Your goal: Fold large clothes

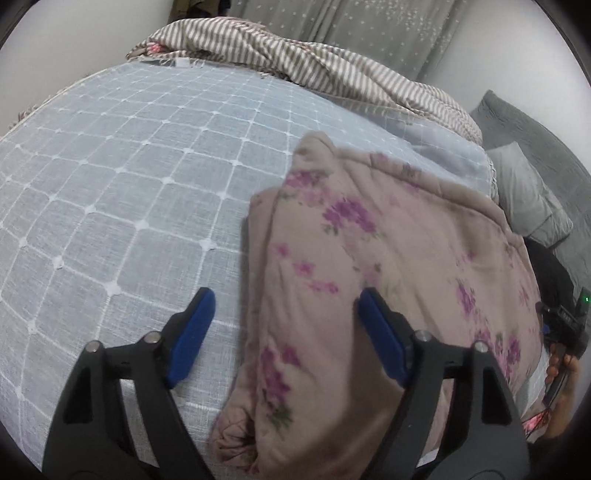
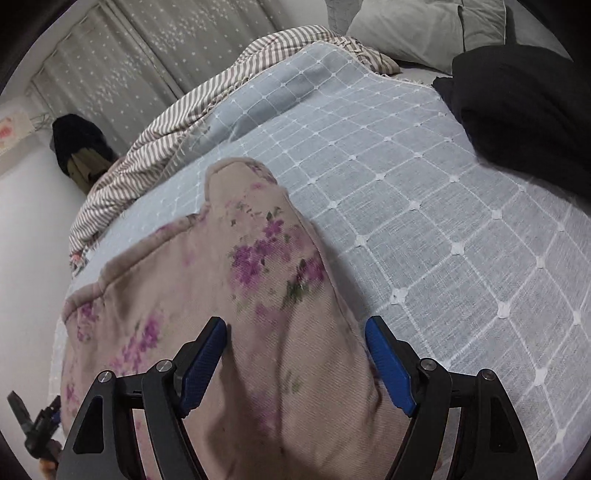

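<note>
Pale blue grid-stitched bedspread is filling both views. At lower centre of the left wrist view, the left gripper is spreading its blue fingers wide, gripping nothing, straddling the left edge of the folded pink floral garment. Likewise the right gripper is gaping empty over that garment's right edge. Farther up, a striped blanket is bunching before grey curtains.
</note>
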{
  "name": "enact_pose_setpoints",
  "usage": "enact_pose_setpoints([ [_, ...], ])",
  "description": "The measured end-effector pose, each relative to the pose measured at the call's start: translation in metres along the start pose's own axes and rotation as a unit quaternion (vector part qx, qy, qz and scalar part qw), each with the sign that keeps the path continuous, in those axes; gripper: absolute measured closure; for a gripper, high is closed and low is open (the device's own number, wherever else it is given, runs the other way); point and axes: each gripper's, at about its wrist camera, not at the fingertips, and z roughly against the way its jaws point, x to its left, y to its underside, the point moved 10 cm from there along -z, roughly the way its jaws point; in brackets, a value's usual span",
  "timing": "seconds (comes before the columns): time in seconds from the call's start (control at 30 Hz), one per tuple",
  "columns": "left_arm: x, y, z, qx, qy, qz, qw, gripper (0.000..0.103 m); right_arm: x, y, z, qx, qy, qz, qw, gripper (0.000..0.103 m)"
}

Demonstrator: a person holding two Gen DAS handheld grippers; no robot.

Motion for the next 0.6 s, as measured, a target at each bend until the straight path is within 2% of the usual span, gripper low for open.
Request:
enact_pose_setpoints([
  [0.03, -0.006, 0.002, 0.004, -0.003, 0.005, -0.01, 0.9999, 0.032, 0.0, 0.001, 0.002, -0.001, 0.004, 0.004, 1.0, 0.024],
  [0.1, -0.015, 0.004, 0.006, -0.008, 0.015, -0.02, 0.9997, 0.054, 0.0, 0.003, 0.005, -0.006, 0.007, 0.013, 1.0, 0.028],
  [0.13, -0.02, 0.005, 0.005, -0.009, 0.016, -0.024, 0.9995, 0.06, 0.001, 0.003, 0.006, -0.012, 0.004, 0.018, 1.0, 0.034],
  [0.2, -0.025, 0.004, 0.004, -0.023, 0.0, -0.032, 0.9992, 0.092, 0.009, 0.001, 0.006, -0.031, -0.008, 0.03, 0.999, 0.069],
  [0.3, -0.04, -0.017, 0.012, -0.066, -0.018, -0.038, 0.9969, 0.095, 0.032, -0.011, 0.011, -0.085, 0.013, 0.079, 0.993, 0.082],
  [0.4, -0.052, -0.053, 0.034, -0.136, -0.012, -0.015, 0.9905, 0.096, 0.063, -0.037, 0.037, -0.156, -0.002, 0.106, 0.982, 0.084],
  [0.5, -0.059, -0.088, 0.05, -0.21, -0.019, 0.01, 0.9775, 0.096, 0.083, -0.062, 0.067, -0.231, -0.01, 0.104, 0.967, 0.084],
  [0.57, -0.06, -0.1, 0.052, -0.249, -0.031, 0.016, 0.9678, 0.096, 0.09, -0.072, 0.081, -0.274, -0.01, 0.108, 0.956, 0.084],
  [0.6, -0.058, -0.102, 0.049, -0.257, -0.044, 0.014, 0.9654, 0.096, 0.091, -0.076, 0.083, -0.287, -0.003, 0.107, 0.952, 0.084],
])
